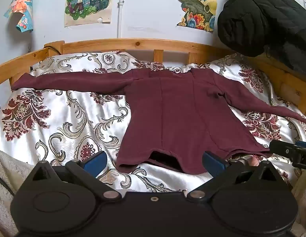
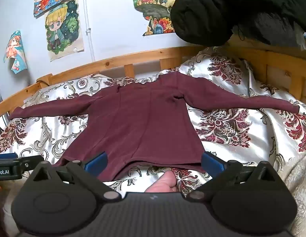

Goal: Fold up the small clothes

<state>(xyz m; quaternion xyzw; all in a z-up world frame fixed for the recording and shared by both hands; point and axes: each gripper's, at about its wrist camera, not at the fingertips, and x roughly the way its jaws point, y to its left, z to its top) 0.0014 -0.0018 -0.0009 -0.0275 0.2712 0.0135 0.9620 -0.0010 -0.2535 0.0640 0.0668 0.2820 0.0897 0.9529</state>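
Left wrist view: the top (image 1: 178,106) is lying flat on the bed cover (image 1: 70,118), front or back side up I cannot tell, with both sleeves stretched out to the sides and the hem facing the camera.
Right wrist view: the same top (image 2: 137,122) is filling the middle of the picture, the neck is pointing to the wooden bed frame (image 2: 117,61), and the hem is lying just in front of the tongs.
Left tongs (image 1: 154,163): they are standing spread wide, holding nothing, and hovering just before the left part of the hem.
Right tongs (image 2: 153,163): they are also spread and empty, close to the right part of the hem; one finger of a hand (image 2: 164,181) is showing below them.
Material: it is looking like a soft, thin knit, light and limp; I am judging it will sag and bend wherever it is not supported.
Slip: the cover is looking shiny like satin, so the top is probably sliding on it easily when it is pulled.
Where to hold: I am thinking the cuff of the left sleeve (image 1: 20,85) and of the right sleeve (image 2: 291,106), or the two hem corners, because the edges there are doubled and thicker.
Risk: the tongs may be pinching the cover together with the cloth, or only one layer.
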